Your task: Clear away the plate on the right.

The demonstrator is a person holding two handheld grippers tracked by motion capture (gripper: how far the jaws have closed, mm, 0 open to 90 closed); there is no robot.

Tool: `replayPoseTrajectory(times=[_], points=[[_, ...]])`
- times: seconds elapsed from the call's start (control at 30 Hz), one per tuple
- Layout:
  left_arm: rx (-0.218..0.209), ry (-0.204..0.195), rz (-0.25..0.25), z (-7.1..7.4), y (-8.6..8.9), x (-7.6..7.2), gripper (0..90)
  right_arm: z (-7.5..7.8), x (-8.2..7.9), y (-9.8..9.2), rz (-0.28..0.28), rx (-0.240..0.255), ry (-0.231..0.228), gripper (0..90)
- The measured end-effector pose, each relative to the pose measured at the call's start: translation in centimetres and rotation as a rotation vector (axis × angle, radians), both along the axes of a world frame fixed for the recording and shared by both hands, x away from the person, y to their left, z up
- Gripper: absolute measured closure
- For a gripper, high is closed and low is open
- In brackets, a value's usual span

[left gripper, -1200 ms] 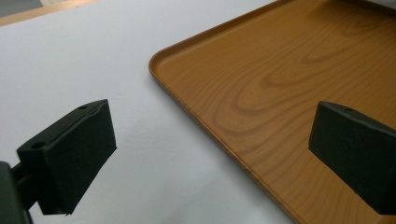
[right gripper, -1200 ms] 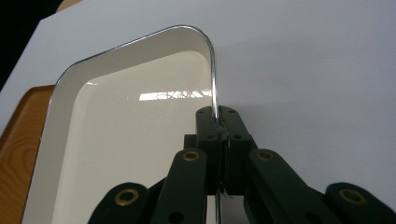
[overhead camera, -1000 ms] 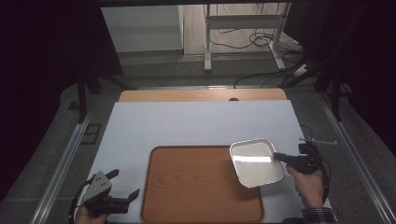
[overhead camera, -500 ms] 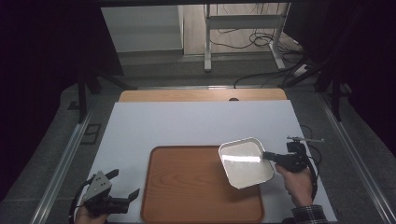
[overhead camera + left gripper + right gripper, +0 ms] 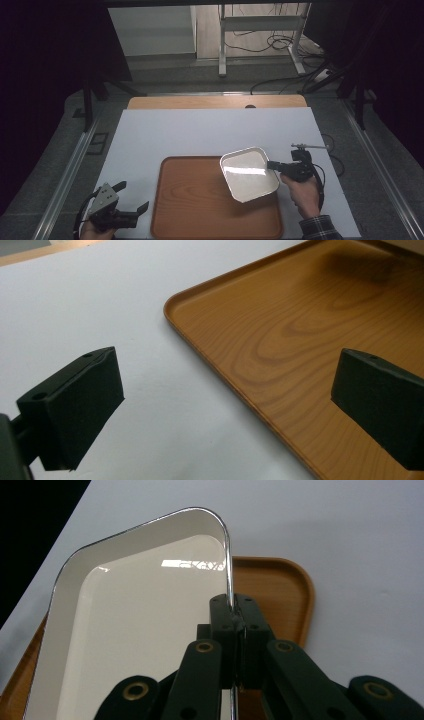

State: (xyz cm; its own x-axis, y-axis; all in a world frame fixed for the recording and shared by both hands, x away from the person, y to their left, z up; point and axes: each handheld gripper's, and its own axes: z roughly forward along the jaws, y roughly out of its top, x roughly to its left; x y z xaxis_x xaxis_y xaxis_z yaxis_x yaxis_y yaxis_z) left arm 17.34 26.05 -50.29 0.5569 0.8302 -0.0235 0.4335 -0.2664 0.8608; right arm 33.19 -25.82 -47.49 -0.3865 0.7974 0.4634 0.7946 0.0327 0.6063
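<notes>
A white enamel dish (image 5: pixel 248 173) with a thin metal rim hangs tilted above the right part of the wooden tray (image 5: pixel 195 205). My right gripper (image 5: pixel 272 165) is shut on the dish's rim (image 5: pixel 229 575), its jaws pinching the edge in the right gripper view (image 5: pixel 235 615). My left gripper (image 5: pixel 131 200) rests at the table's front left, beside the tray's left edge. Its jaws stand wide open with nothing between them (image 5: pixel 225 405), one over the white sheet and one over the tray (image 5: pixel 280 335).
A large white sheet (image 5: pixel 210 132) covers the tabletop, with a strip of bare wood (image 5: pixel 215 102) at its far edge. Metal rails run along both sides of the table. Cables and a desk frame stand on the floor beyond.
My right gripper has carried the dish leftward, from the tray's right edge to over its right part. The left gripper has stayed still.
</notes>
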Motion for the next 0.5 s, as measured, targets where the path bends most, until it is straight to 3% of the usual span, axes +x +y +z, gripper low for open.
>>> replayPoseTrajectory(times=[0.5], points=[[0.002, 0.000, -0.001, 0.0, -0.1, 0.0, 0.0, -0.9, 0.6, 4.2, 0.061, -0.047, 0.006, 87.9]])
